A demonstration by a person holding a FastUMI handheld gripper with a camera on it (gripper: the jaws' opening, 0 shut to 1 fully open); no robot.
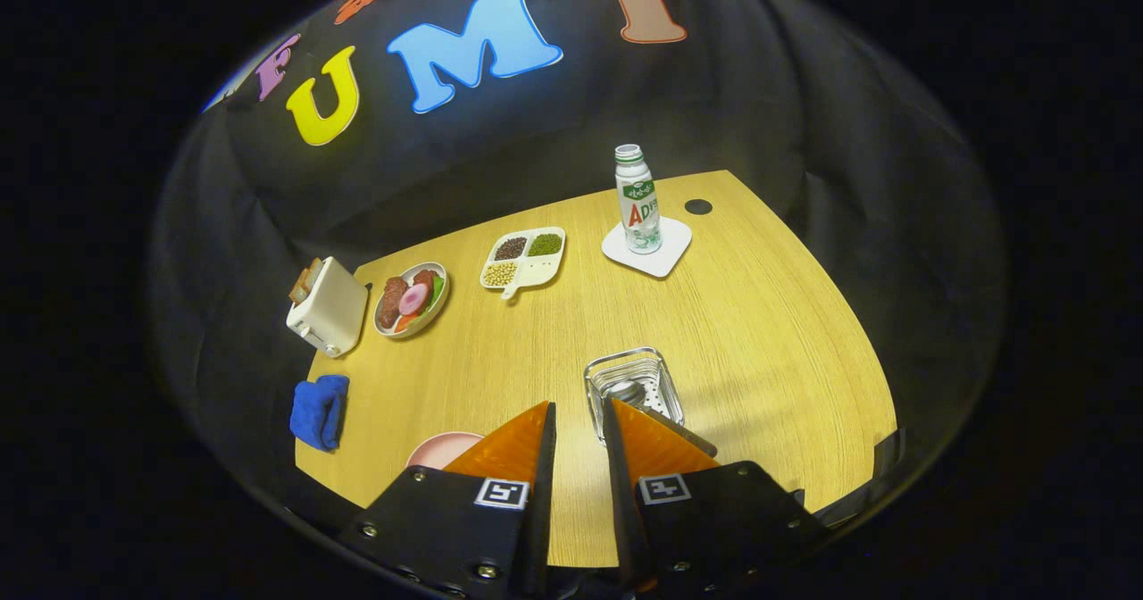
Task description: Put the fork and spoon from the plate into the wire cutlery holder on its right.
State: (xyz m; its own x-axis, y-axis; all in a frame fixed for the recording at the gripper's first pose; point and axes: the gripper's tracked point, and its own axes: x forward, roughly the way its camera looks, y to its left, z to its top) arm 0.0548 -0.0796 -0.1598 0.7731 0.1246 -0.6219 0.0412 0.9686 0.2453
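Now tongs (579, 421) narrowly open, empty, just above wire cutlery holder (634, 386) w/ spoon (628, 392) inside.

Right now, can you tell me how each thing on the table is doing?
gripper: open, nothing between its fingers
wire cutlery holder: upright, a spoon inside
pink plate: partly hidden behind the fingers
bottle: upright on a white coaster
toaster: bread sticking out
blue cloth: crumpled
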